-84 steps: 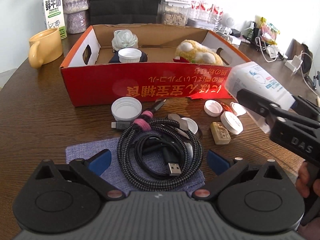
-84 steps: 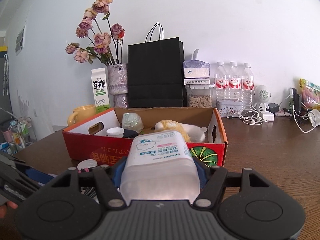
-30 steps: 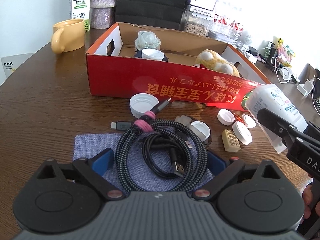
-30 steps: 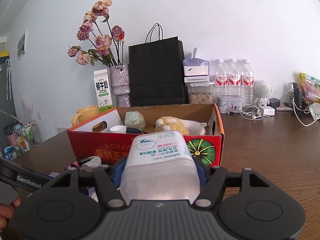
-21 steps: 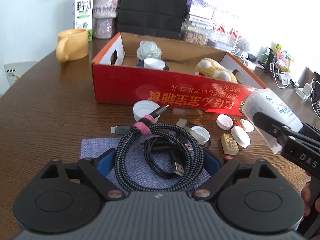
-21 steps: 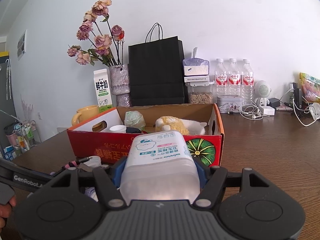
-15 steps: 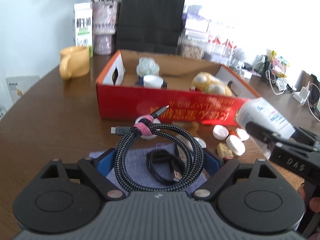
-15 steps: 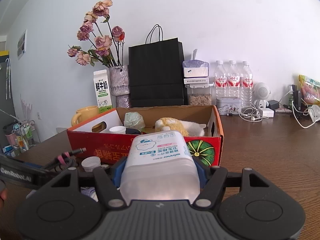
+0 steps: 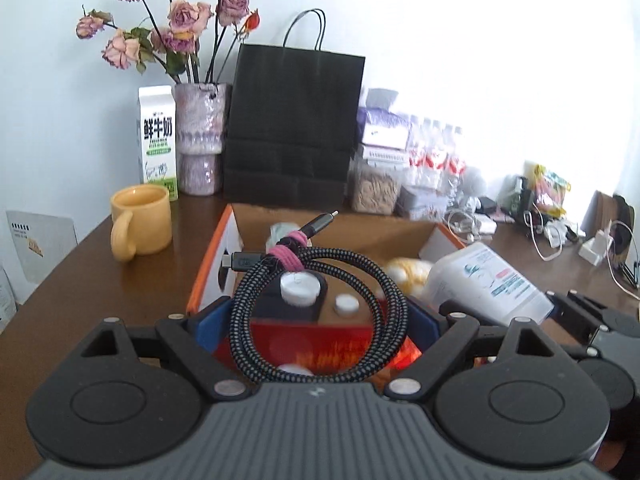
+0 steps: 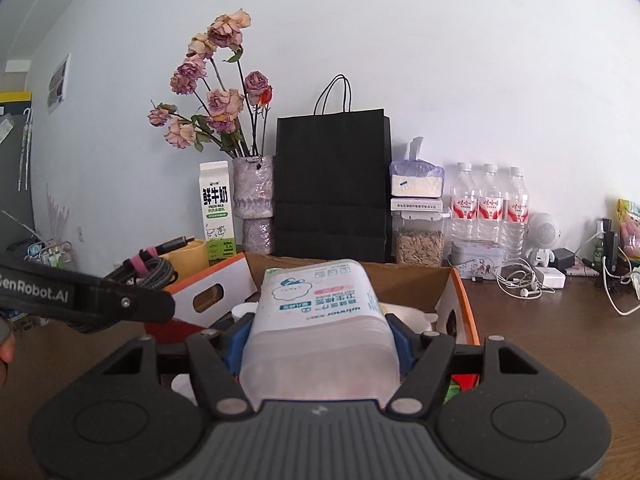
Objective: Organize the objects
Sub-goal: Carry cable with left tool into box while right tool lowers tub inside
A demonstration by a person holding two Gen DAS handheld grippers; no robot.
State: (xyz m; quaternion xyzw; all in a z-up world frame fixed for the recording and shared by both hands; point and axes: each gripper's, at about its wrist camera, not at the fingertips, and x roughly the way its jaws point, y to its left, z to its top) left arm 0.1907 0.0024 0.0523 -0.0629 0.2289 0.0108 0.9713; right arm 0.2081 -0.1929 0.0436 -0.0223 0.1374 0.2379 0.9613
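Cardboard box [image 9: 208, 280] ahead of both claws holds a plush toy [image 9: 408, 272] and white caps. Left gripper [image 9: 316, 322] clasps a coiled braided cable [image 9: 320, 316]; right gripper [image 10: 320, 336] grasps a cotton-swab tub [image 10: 320, 320] above the box's near wall.

Daylight floods in from the right of the left wrist view, washing the white wall [image 9: 500, 80] and the water bottles [image 9: 434, 160] into glare. The red box front [image 9: 320, 350] is blurred and glows. The right wrist view is evenly lit and sharper, its wall [image 10: 440, 60] pale grey. Both views bend strongly at the edges, with dark corners. The brown surface [image 10: 560, 328] carries a soft sheen.
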